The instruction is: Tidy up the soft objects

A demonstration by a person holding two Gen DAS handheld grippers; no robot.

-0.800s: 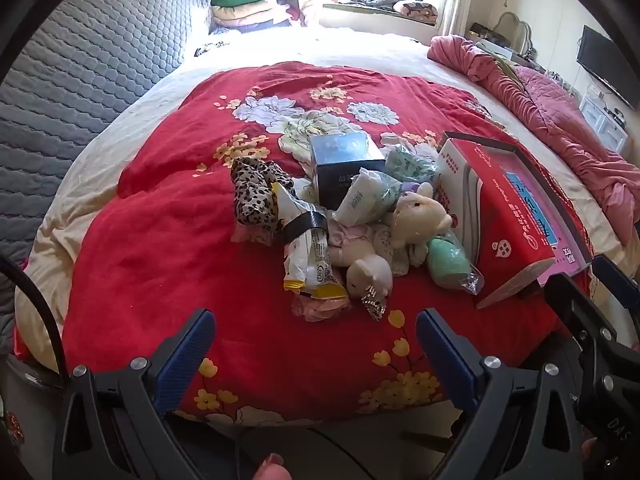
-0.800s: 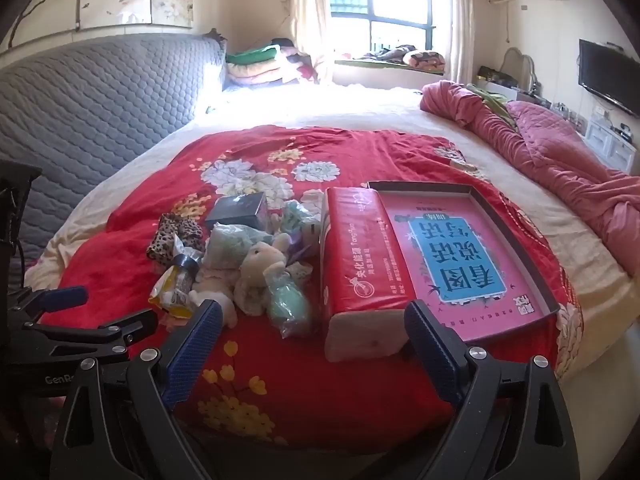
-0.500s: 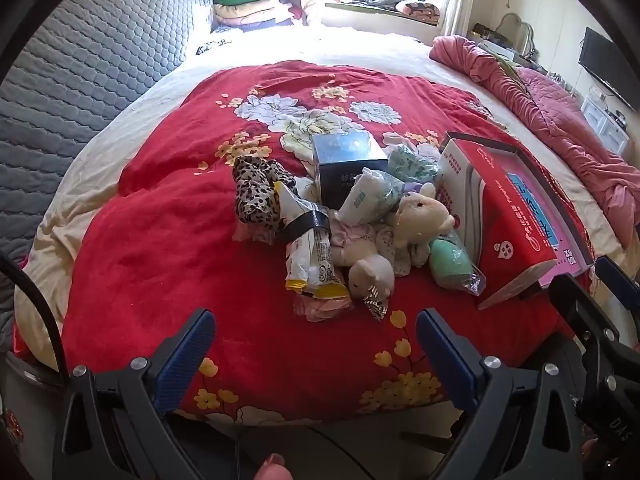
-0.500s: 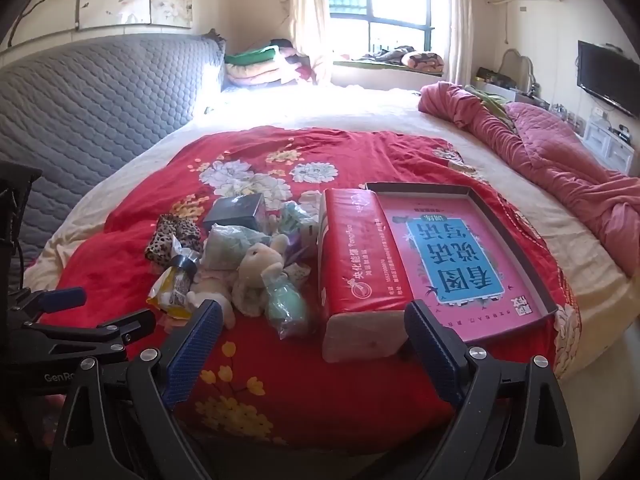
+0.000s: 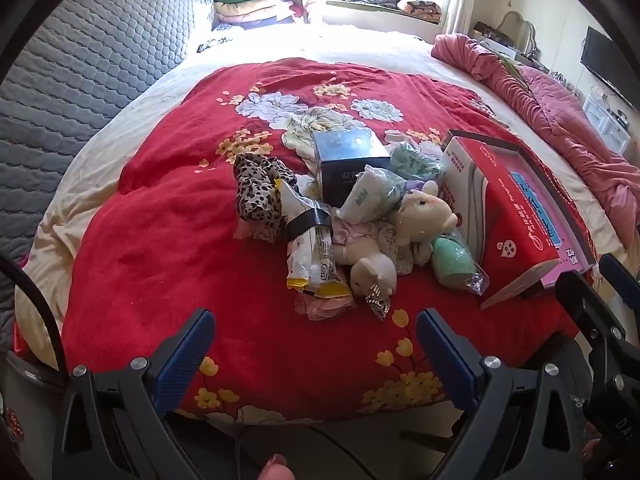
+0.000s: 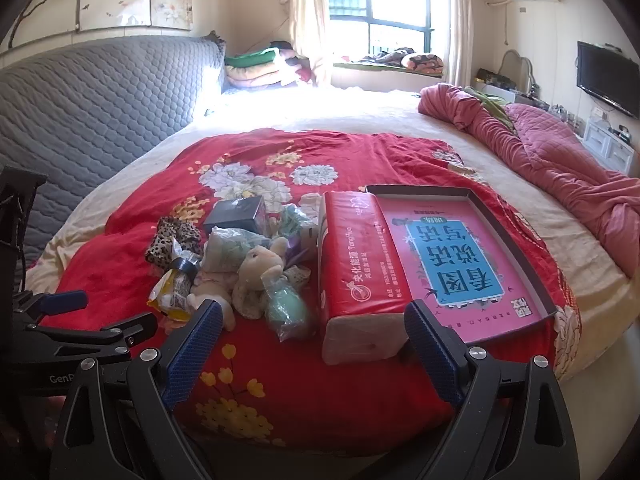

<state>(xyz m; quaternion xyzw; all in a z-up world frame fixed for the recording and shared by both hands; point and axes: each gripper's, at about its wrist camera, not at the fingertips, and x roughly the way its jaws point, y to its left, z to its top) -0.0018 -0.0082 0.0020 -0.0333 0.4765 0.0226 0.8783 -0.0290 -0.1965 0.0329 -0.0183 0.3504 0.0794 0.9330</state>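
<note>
Nearest the cameras, the left gripper (image 5: 314, 330) and the right gripper (image 6: 314, 320) both hung over the near edge of the bed with their blue-padded jaws spread wide and nothing between them. Just beyond lay the red floral blanket (image 5: 160, 240), which carried the heap of soft things at the twelve o'clock of the left gripper: a yellow-and-white snack packet bound with black tape (image 5: 314, 256), a small white plush toy (image 5: 374, 274) touching it, a cream plush rabbit (image 5: 424, 214) behind that, and a mint-green item in clear wrap (image 5: 454, 264) at two o'clock. Farther back sat a leopard-print fabric bundle (image 5: 258, 192) at eleven o'clock, a white-and-green tissue pack (image 5: 372, 196), and a dark square box (image 5: 352, 164). In the right wrist view, a red brick-shaped tissue pack (image 6: 354, 268) lay at twelve o'clock, against a shallow grey-rimmed pink box lid (image 6: 460, 256) at one o'clock. Farthest off lay a rumpled pink quilt (image 6: 560, 160).
</note>
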